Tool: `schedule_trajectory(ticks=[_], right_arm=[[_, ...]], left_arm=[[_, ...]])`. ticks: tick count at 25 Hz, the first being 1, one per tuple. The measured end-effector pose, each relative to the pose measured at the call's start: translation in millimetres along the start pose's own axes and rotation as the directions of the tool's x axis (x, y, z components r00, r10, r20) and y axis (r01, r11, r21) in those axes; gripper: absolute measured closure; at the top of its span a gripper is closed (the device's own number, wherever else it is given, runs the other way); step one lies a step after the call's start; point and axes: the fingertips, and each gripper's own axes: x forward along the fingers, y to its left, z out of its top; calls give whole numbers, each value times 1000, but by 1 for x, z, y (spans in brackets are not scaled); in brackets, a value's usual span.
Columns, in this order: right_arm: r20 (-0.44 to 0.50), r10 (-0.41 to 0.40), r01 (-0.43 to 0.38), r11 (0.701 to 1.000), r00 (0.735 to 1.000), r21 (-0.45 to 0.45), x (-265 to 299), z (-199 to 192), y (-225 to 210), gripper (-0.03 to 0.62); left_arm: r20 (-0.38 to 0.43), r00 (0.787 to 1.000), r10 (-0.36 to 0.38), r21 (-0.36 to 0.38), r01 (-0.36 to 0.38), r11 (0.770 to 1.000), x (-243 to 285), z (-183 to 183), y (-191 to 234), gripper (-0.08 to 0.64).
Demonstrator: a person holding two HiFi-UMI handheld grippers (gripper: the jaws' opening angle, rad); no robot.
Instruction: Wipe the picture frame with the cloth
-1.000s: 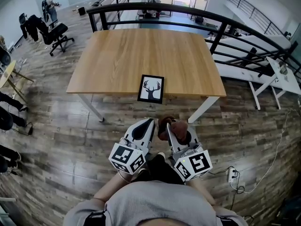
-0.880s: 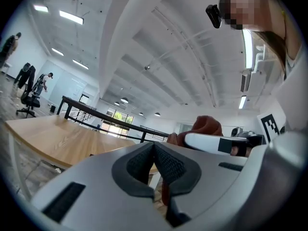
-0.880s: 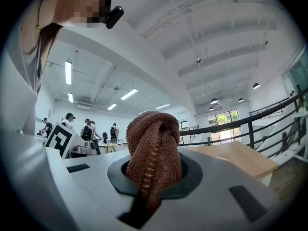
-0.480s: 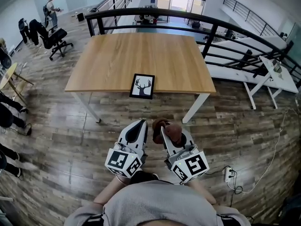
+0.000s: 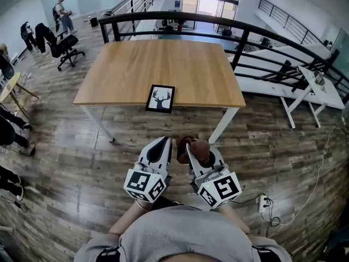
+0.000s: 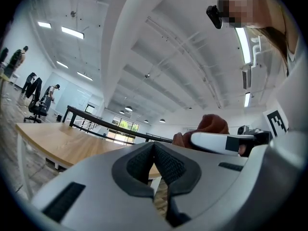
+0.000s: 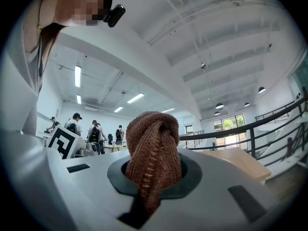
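**Picture frame** (image 5: 161, 98): Black-edged, with a deer-head silhouette on white. It is laid flat on the worktop (image 5: 163, 64), at the middle of the worktop's near edge and slightly askew. This spot is judged to be chosen so that the frame can be reached from the standing side.

**Cloth** (image 7: 153, 150): Reddish-brown and knitted, gathered into a wad. It is carried well short of the worktop's near edge, above the wooden floor (image 5: 82, 162). A rounded bulk is left standing out beyond the jaws, judged to serve as the wiping face.

**Right hand-held gripper** (image 5: 199, 150): Clamped on the cloth, with the fabric pinched between both pads. It is held level and pointed toward the worktop, on its near side.

**Left hand-held gripper** (image 5: 164, 142): The jaws are pressed together with nothing between them. It is kept just beside the right one, equally short of the worktop. It is judged to be reserved for steadying the frame during wiping.

**Stage:** No contact is made with the frame and wiping is not yet begun. The approach is judged to be the step in hand.

**Railing** (image 5: 180, 18): Black and curved, set beyond the worktop's far edge.
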Motion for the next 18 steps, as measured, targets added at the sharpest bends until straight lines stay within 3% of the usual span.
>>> schedule_trajectory(ticks=[7,12,18], right_arm=[[25,-4,4,1000,1000,13,-5,4,-1,546],[12,15,-15,1000,1000,22,-6,0,5,546],[20,23,-24,1000,1000,17,-7,0,13,546]], left_arm=[[9,1000,-3,13,3,1000,0,5,-7,552],[9,1000,-13,-58,13,998,-6,5,-11,552],[6,1000,-4,-20,4,1000,-13,5,-10,552]])
